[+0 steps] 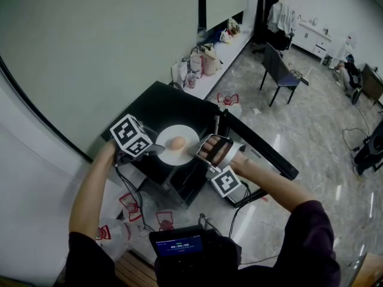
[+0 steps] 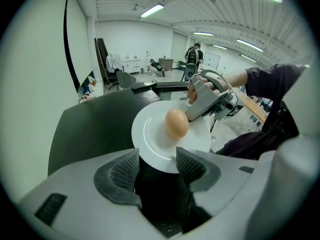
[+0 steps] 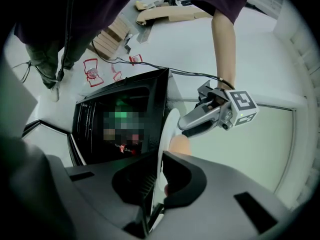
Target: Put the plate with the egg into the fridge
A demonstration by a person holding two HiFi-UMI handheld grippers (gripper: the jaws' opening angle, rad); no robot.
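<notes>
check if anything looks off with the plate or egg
Nothing spilled or broken. The egg lies whole and loose near the middle of the plate. Only the right gripper pinches the rim; the left gripper sits open at the opposite edge.

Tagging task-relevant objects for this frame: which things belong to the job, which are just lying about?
Job: plate, egg on it, black fridge, left gripper open around the rim, right gripper shut on the rim.
Lying about: chair, bags by the wall.
</notes>
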